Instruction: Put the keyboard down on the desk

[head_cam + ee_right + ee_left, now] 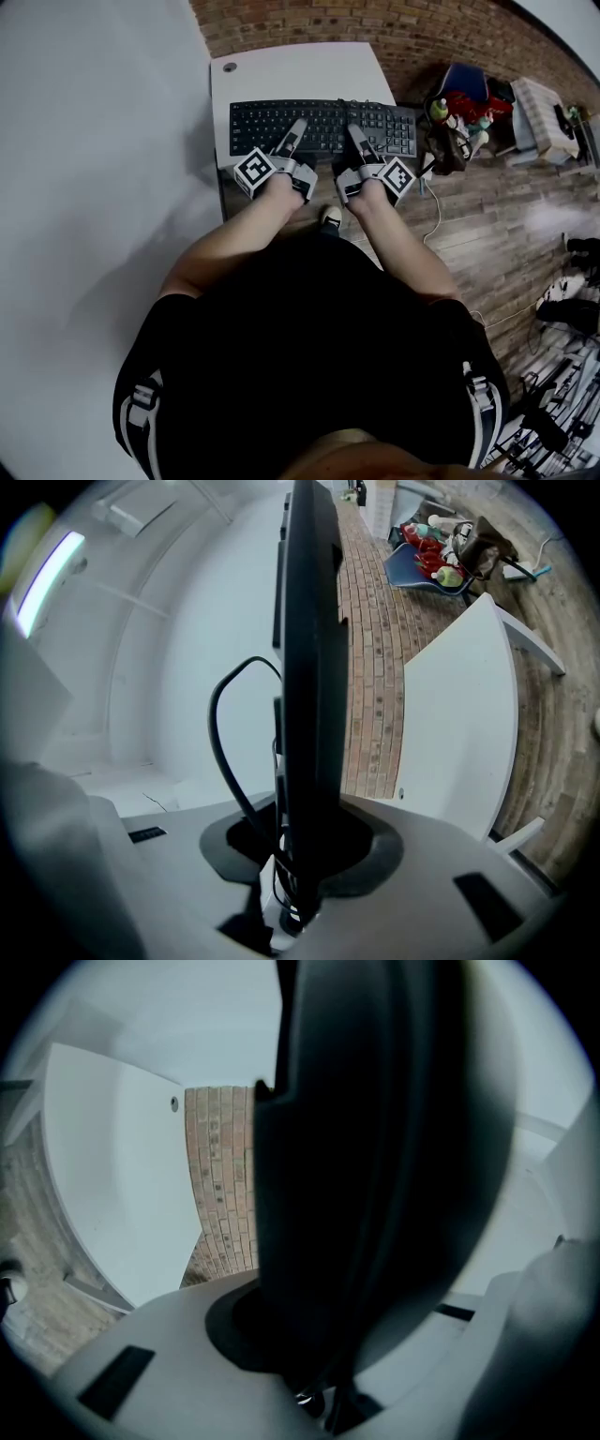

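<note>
A black keyboard [323, 127] is over the white desk [281, 70], its long side running left to right along the near part of the desk. My left gripper [296, 129] is shut on its near edge left of the middle. My right gripper [358, 133] grips the same edge further right. In the left gripper view the keyboard [375, 1147] stands edge-on between the jaws of the gripper [319, 1387], and the desk [112, 1176] is beyond it. The right gripper view shows the keyboard [309, 621] edge-on in the gripper [295, 892], with its black cable [220, 733] looping to the left.
A white wall lies left of the desk. A blue bin of colourful items [464, 103] sits on the brick floor to the right, beside a white box [544, 117]. A white cable [436, 211] trails across the floor. Dark gear [553, 403] lies at lower right.
</note>
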`<move>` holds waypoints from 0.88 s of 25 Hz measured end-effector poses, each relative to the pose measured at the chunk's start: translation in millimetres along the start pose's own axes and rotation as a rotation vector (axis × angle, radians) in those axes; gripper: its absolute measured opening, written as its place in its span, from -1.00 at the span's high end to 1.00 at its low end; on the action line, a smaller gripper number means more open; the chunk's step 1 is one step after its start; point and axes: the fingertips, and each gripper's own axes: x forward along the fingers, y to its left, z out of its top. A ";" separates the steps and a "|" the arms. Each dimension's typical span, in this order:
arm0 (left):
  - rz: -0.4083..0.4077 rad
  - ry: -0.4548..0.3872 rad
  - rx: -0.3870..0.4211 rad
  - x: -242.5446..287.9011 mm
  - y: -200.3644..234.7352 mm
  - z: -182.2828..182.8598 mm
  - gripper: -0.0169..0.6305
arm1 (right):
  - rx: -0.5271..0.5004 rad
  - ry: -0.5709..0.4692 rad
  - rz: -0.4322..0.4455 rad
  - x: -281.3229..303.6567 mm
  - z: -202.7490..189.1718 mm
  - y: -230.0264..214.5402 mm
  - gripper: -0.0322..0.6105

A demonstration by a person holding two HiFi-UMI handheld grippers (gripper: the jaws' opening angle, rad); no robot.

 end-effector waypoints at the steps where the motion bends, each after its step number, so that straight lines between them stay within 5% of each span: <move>1: -0.006 -0.001 -0.004 4.4 0.2 1.7 0.68 | -0.001 -0.001 0.000 3.9 2.5 0.2 0.49; 22: 0.050 -0.029 -0.001 81.5 46.6 13.8 0.68 | 0.026 0.032 -0.025 59.6 68.7 -40.3 0.49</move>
